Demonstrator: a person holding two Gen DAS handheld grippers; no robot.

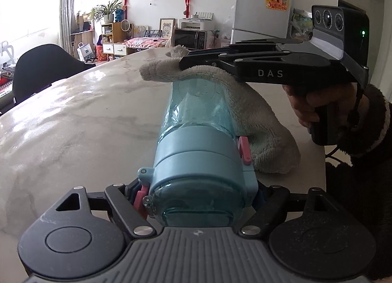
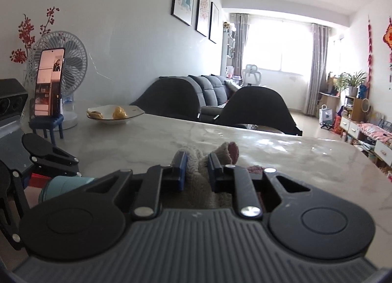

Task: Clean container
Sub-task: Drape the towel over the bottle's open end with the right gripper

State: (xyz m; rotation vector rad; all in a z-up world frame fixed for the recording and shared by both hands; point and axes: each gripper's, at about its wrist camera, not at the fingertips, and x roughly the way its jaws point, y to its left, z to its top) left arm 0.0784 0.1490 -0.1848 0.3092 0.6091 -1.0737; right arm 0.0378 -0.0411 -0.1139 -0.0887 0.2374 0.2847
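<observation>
A translucent blue bottle (image 1: 198, 121) with a light-blue lid and pink latch lies on its side on the marble table (image 1: 73, 131). My left gripper (image 1: 198, 196) is shut on its lid end, a finger on each side. A beige terry cloth (image 1: 259, 121) drapes over the bottle's far end and down its right side to the table. From the right, my right gripper (image 1: 193, 58) is shut on the cloth above the bottle, with a hand on its handle. In the right wrist view the cloth (image 2: 199, 160) is bunched between that gripper's (image 2: 197, 169) blue pads, and the bottle's lid (image 2: 66, 185) shows low left.
A white bowl (image 2: 137, 111) with yellow food, a phone (image 2: 49, 82) on a small blue stool stand and a fan (image 2: 71, 62) stand at the table's far left. Black chairs (image 2: 254, 109) line the far side. The table's edge (image 1: 321, 141) runs close on the right.
</observation>
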